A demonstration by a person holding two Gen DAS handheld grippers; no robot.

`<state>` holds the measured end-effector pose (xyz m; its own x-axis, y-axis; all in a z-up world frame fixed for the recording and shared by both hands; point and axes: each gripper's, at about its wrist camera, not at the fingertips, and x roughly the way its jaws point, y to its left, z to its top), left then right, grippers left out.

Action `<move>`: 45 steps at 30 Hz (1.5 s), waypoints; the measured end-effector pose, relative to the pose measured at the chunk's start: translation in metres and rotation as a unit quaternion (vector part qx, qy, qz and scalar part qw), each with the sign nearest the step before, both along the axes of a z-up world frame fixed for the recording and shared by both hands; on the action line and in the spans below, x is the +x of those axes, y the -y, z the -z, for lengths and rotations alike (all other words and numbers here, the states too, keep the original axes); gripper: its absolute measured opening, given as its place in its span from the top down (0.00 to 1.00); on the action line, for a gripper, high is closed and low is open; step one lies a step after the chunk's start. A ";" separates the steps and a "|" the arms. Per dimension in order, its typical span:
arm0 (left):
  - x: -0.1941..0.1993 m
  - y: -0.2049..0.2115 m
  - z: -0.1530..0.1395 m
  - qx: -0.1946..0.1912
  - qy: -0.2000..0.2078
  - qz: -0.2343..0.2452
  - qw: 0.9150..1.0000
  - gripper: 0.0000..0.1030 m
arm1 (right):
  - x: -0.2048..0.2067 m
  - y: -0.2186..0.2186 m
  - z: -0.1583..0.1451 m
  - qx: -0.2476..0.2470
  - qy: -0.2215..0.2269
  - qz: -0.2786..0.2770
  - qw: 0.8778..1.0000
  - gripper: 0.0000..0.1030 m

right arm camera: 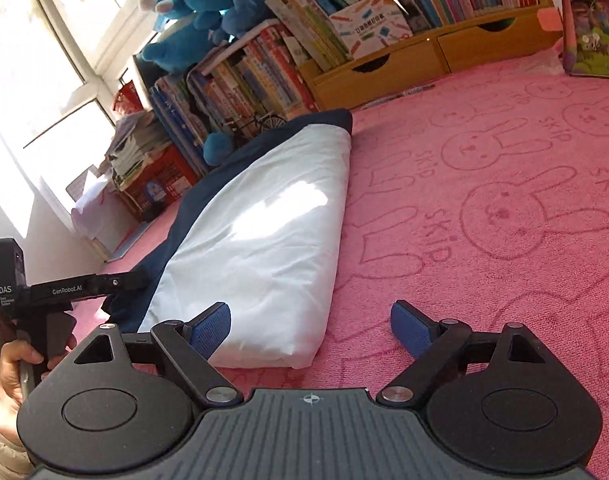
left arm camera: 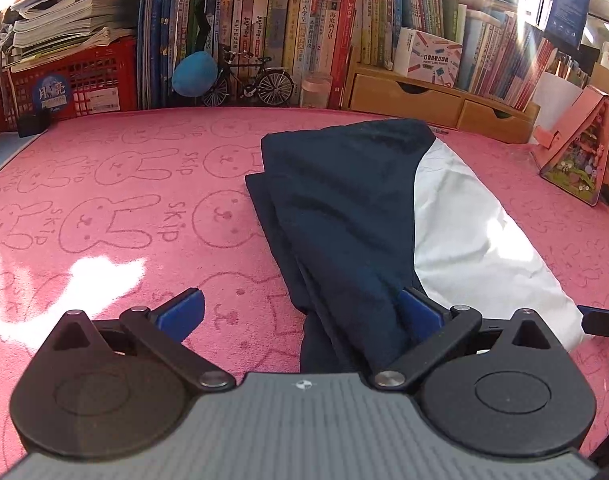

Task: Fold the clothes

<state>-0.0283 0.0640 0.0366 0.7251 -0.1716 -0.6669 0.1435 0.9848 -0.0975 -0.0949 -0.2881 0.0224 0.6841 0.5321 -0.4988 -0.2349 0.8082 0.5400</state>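
- The folded navy-blue and white garment (left arm camera: 344,208) lies on the pink terry-cloth surface (left arm camera: 124,208) as a long, narrow bundle. In the left wrist view it sits right of centre, with its long axis running from the lower middle of the frame up toward the books.
- In that view the navy part is on the left and the white part on the right. In the right wrist view the garment (right arm camera: 272,232) runs from lower centre up toward the upper middle, white side uppermost, with navy along its left edge.
- The left gripper (left arm camera: 304,314) is spread wide. The garment's near navy end lies between its blue-padded fingers, against the right pad (left arm camera: 418,312); the left pad stands clear over the pink cloth.
- The right gripper (right arm camera: 310,326) is also spread wide. Its left pad (right arm camera: 210,326) is just beside the white near corner; whether it touches cannot be told. The right pad is over bare pink cloth.
- The pink cloth is printed with rabbit outlines and the word "SKIP".
- At the left edge of the right wrist view, the left gripper's black body reads "GenRobot.AI" and "DAS", with a hand (right arm camera: 14,364) on its handle.
- Behind stand a row of upright books (left arm camera: 296,40), a black model bicycle (left arm camera: 248,80), a red plastic crate (left arm camera: 64,84) and wooden drawers (left arm camera: 424,100).
- Blue plush toys (right arm camera: 200,12) sit on top of the books.
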 end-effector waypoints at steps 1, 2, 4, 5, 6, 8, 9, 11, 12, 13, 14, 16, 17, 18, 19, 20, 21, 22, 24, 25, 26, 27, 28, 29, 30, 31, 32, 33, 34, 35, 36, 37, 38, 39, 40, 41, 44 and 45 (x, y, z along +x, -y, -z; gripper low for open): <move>0.000 0.000 0.000 0.000 -0.001 0.000 1.000 0.00 | 0.003 -0.002 0.003 0.017 -0.014 -0.006 1.000 0.48; 0.001 -0.001 0.001 -0.002 -0.002 0.000 1.000 0.00 | 0.006 -0.005 0.007 0.037 -0.027 -0.006 0.999 0.55; 0.001 -0.003 0.000 0.003 0.004 -0.003 1.000 0.00 | 0.006 -0.014 0.007 0.036 -0.027 0.002 0.999 0.55; 0.001 -0.004 -0.001 0.006 0.007 -0.005 1.000 0.00 | 0.005 -0.019 0.005 0.028 -0.025 0.000 0.999 0.57; 0.001 -0.005 -0.001 0.009 0.010 -0.007 1.000 0.00 | 0.004 -0.025 0.003 0.021 -0.027 -0.004 0.999 0.58; 0.000 -0.007 -0.005 0.027 0.024 -0.022 0.999 0.00 | 0.000 -0.036 -0.001 0.022 -0.034 -0.027 0.999 0.61; 0.000 -0.007 -0.009 0.037 0.034 -0.027 0.998 0.00 | -0.002 -0.044 -0.003 0.023 -0.037 -0.046 0.998 0.61; -0.001 -0.007 -0.014 0.050 0.053 -0.029 0.997 0.00 | -0.007 -0.062 -0.007 0.010 -0.038 -0.086 0.996 0.61; 0.000 -0.005 -0.014 0.056 0.059 -0.026 0.996 0.00 | -0.009 -0.070 -0.009 -0.002 -0.037 -0.102 0.994 0.59; 0.001 -0.004 -0.015 0.063 0.064 -0.023 0.996 0.00 | -0.010 -0.075 -0.011 -0.014 -0.035 -0.111 0.993 0.54; 0.002 -0.003 -0.014 0.073 0.065 -0.022 0.995 0.00 | -0.010 -0.077 -0.013 -0.023 -0.033 -0.114 0.993 0.51; 0.007 -0.001 -0.008 0.095 0.062 -0.028 0.993 0.00 | -0.008 -0.070 -0.019 -0.026 -0.030 -0.109 0.993 0.51; 0.010 -0.001 -0.003 0.105 0.059 -0.029 0.992 0.00 | -0.007 -0.064 -0.022 -0.025 -0.028 -0.100 0.994 0.51; 0.011 -0.003 0.001 0.105 0.056 -0.028 0.993 0.00 | -0.005 -0.060 -0.029 -0.036 -0.010 -0.085 0.996 0.51; 0.011 -0.004 0.005 0.104 0.053 -0.026 0.993 0.00 | -0.002 -0.056 -0.036 -0.049 0.009 -0.069 0.996 0.51; 0.012 -0.008 0.010 0.097 0.049 -0.024 0.994 0.00 | 0.000 -0.052 -0.043 -0.062 0.029 -0.053 0.996 0.49; 0.012 -0.010 0.014 0.090 0.046 -0.023 0.995 0.00 | 0.007 -0.053 -0.052 -0.076 0.053 -0.047 0.995 0.49; 0.012 -0.013 0.017 0.083 0.043 -0.022 0.995 0.00 | 0.016 -0.059 -0.059 -0.088 0.069 -0.049 0.992 0.50; 0.013 -0.018 0.023 0.065 0.037 -0.022 0.997 0.00 | 0.043 -0.082 -0.069 -0.116 0.094 -0.067 0.986 0.52; 0.013 -0.022 0.025 0.053 0.035 -0.023 0.998 0.00 | 0.061 -0.100 -0.070 -0.131 0.095 -0.084 0.983 0.56; 0.013 -0.025 0.027 0.042 0.033 -0.024 0.998 0.00 | 0.080 -0.118 -0.070 -0.145 0.095 -0.102 0.980 0.59; 0.014 -0.030 0.029 0.028 0.030 -0.023 0.999 0.00 | 0.100 -0.140 -0.067 -0.160 0.089 -0.118 0.976 0.60; 0.013 -0.033 0.031 0.018 0.031 -0.023 0.999 0.00 | 0.120 -0.162 -0.063 -0.175 0.082 -0.135 0.972 0.64; 0.012 -0.037 0.033 0.008 0.033 -0.022 0.999 0.00 | 0.140 -0.184 -0.059 -0.191 0.074 -0.152 0.967 0.65; 0.011 -0.040 0.035 -0.001 0.034 -0.022 0.999 0.00 | 0.160 -0.207 -0.053 -0.207 0.067 -0.169 0.961 0.66; 0.011 -0.041 0.035 -0.003 0.035 -0.024 0.999 0.00 | 0.178 -0.226 -0.047 -0.222 0.058 -0.178 0.957 0.66; 0.011 -0.042 0.035 -0.004 0.036 -0.028 0.999 0.00 | 0.194 -0.240 -0.040 -0.230 0.050 -0.185 0.954 0.67; 0.011 -0.043 0.035 -0.005 0.036 -0.033 0.999 0.00 | 0.209 -0.252 -0.033 -0.237 0.042 -0.191 0.952 0.70; 0.011 -0.044 0.035 -0.007 0.037 -0.037 0.999 0.00 | 0.223 -0.258 -0.028 -0.232 0.031 -0.187 0.954 0.76; 0.011 -0.044 0.035 -0.009 0.037 -0.038 0.999 0.00 | 0.236 -0.264 -0.024 -0.226 0.019 -0.182 0.957 0.78; 0.011 -0.045 0.035 -0.010 0.038 -0.038 0.999 0.00 | 0.250 -0.269 -0.019 -0.219 0.007 -0.178 0.959 0.78; 0.011 -0.045 0.035 -0.012 0.038 -0.039 0.998 0.00 | 0.259 -0.268 -0.018 -0.213 -0.001 -0.168 0.963 0.78; 0.011 -0.046 0.035 -0.014 0.038 -0.039 0.998 0.00 | 0.267 -0.266 -0.018 -0.207 -0.010 -0.157 0.966 0.78; 0.011 -0.046 0.035 -0.016 0.039 -0.039 0.998 0.00 | 0.271 -0.259 -0.018 -0.192 -0.017 -0.147 0.970 0.78; 0.011 -0.047 0.034 -0.018 0.039 -0.040 0.998 0.00 | 0.274 -0.252 -0.019 -0.175 -0.024 -0.137 0.975 0.76; 0.011 -0.047 0.034 -0.019 0.039 -0.039 0.998 0.00 | 0.272 -0.240 -0.023 -0.153 -0.022 -0.128 0.980 0.72; 0.011 -0.049 0.034 -0.021 0.039 -0.039 0.998 0.00 | 0.244 -0.197 -0.040 -0.100 0.015 -0.113 0.988 0.52; 0.011 -0.049 0.034 -0.021 0.039 -0.039 0.998 0.00 | 0.231 -0.181 -0.047 -0.086 0.029 -0.111 0.990 0.48</move>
